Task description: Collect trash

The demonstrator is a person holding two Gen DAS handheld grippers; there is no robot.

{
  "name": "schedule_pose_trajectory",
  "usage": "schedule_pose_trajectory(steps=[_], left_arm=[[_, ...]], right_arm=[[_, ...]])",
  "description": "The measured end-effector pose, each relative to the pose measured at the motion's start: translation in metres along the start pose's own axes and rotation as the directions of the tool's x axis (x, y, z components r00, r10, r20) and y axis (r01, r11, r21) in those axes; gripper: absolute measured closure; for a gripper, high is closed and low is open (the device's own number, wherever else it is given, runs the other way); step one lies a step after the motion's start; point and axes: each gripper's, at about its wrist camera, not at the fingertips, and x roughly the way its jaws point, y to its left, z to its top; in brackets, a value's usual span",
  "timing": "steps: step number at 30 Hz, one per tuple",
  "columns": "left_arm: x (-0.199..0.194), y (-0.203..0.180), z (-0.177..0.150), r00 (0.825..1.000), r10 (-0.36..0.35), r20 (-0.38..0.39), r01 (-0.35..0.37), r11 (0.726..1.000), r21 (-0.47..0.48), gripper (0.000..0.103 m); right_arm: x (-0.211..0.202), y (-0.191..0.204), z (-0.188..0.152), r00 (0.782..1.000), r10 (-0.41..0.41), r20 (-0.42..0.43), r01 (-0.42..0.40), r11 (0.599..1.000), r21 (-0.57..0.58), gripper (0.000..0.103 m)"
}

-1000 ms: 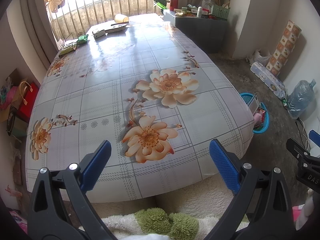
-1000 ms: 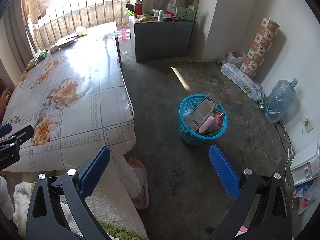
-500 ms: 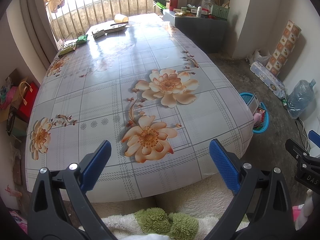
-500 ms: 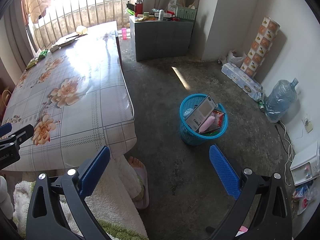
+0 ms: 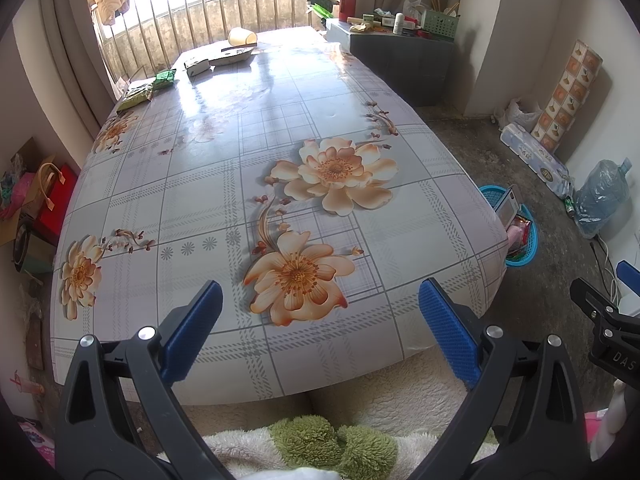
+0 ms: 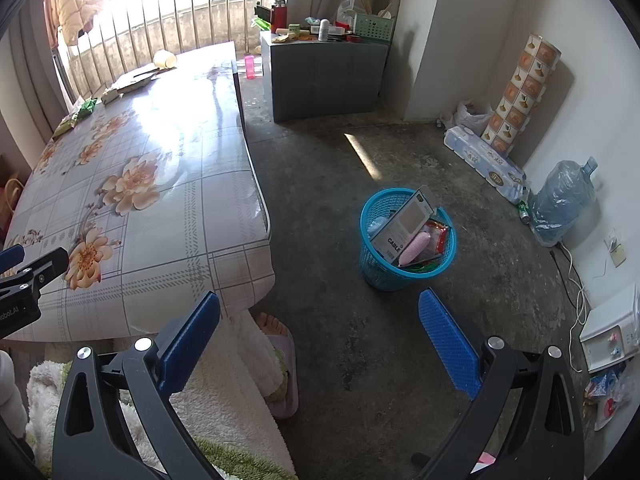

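My left gripper (image 5: 316,312) is open and empty over the near edge of the flowered table (image 5: 200,200). My right gripper (image 6: 320,320) is open and empty above the floor, right of the table. A blue basket (image 6: 376,272) on the floor holds a grey cable box (image 6: 404,228), a pink object and red wrappers; it also shows in the left wrist view (image 5: 528,248). At the table's far end lie green snack packets (image 5: 150,88), a small box (image 5: 198,66), a flat tray (image 5: 236,55) and a tipped paper cup (image 5: 241,36).
A grey cabinet (image 6: 324,76) with clutter on top stands behind the table. Tissue packs (image 6: 484,164), a patterned roll (image 6: 520,92) and a water jug (image 6: 564,200) line the right wall. A slippered foot (image 6: 276,344) is by the table corner. Bags (image 5: 44,200) sit left of the table.
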Motion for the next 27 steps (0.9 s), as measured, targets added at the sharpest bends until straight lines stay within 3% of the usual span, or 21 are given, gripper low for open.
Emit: schedule_pose_trajectory(steps=[27], left_arm=[[-0.0006, 0.0001, 0.0003, 1.0, -0.002, -0.001, 0.002, 1.0, 0.001, 0.008]], right_arm=[[0.0007, 0.0029, -0.0007, 1.0, 0.011, -0.005, -0.011, 1.0, -0.018, 0.006]])
